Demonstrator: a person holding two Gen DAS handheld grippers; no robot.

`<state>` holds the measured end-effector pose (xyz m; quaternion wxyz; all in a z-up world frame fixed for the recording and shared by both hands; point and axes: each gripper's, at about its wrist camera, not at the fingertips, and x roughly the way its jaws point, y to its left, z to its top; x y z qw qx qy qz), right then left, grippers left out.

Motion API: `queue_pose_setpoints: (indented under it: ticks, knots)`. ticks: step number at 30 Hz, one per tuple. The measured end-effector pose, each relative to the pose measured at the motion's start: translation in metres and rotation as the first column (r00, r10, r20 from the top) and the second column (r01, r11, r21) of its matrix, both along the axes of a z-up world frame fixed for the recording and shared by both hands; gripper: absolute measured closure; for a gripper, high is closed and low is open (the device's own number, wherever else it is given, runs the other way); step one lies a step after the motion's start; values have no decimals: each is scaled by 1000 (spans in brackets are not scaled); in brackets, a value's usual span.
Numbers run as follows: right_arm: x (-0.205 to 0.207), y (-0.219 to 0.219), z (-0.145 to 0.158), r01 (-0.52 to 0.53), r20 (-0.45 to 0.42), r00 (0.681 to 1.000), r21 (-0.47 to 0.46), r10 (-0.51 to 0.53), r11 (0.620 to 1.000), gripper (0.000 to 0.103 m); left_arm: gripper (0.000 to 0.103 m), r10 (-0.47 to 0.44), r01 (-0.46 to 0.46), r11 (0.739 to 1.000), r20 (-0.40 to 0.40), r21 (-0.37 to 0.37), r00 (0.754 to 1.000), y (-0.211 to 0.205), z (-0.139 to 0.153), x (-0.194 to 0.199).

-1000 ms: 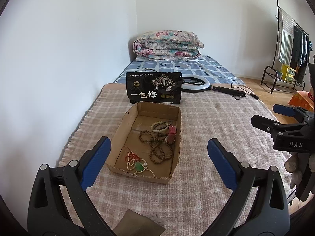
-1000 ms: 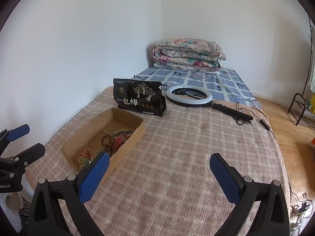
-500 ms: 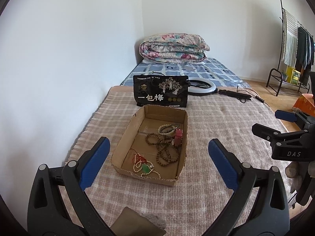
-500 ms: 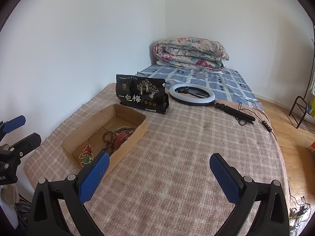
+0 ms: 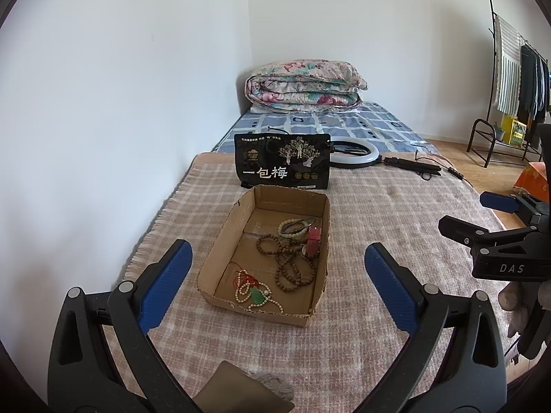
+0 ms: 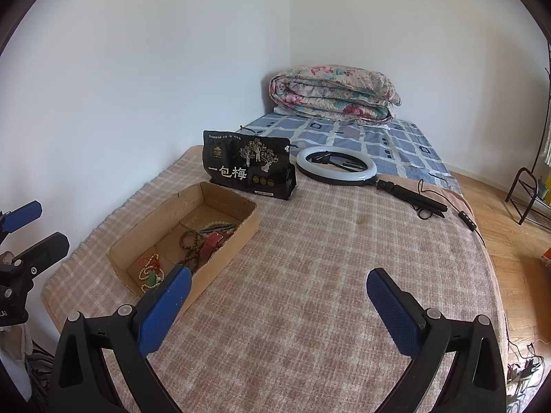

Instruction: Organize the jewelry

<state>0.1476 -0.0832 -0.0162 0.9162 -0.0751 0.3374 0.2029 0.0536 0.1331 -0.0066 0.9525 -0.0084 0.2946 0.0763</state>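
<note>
A: What's nearest?

B: The left tongs, blue-padded black jaws spread wide and holding nothing, hang over the near edge of the bed's pink checked blanket. The right tongs gape empty too, further toward the bed's right edge.

A: And the jewelry?

B: In the shallow open brown cardboard box by the bed's left edge. At its near end lies a cream bead necklace with a green pendant and red cord; behind it a long brown wooden bead strand, a red rectangular piece and pale green bead bracelets.

A: How will they handle?

B: Light, limp, probably tangling. I'd pinch a free loop, not the pendant, which could slip.

A: Beyond?

B: A black printed pouch stands upright, then a white ring light.
</note>
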Motion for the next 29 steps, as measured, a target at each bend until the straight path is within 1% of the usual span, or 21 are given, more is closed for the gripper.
queue_pose_setpoints:
  ticks: [13,23,29]
  knots:
    - [0,0,0,0,0,1000,0,0,1000,0,1,2,-2,1000,-3,3,1000,1,0,0]
    - [0,0,0,-3,-1,1000,-3,3,1000,0,1,24,-24,1000,-9,12,1000,5,-3,-3]
    - [0,-1,-2,-1,-2,1000,-2,1,1000,0,1,14,-14,999,1,36,1000,1,-3,-4]
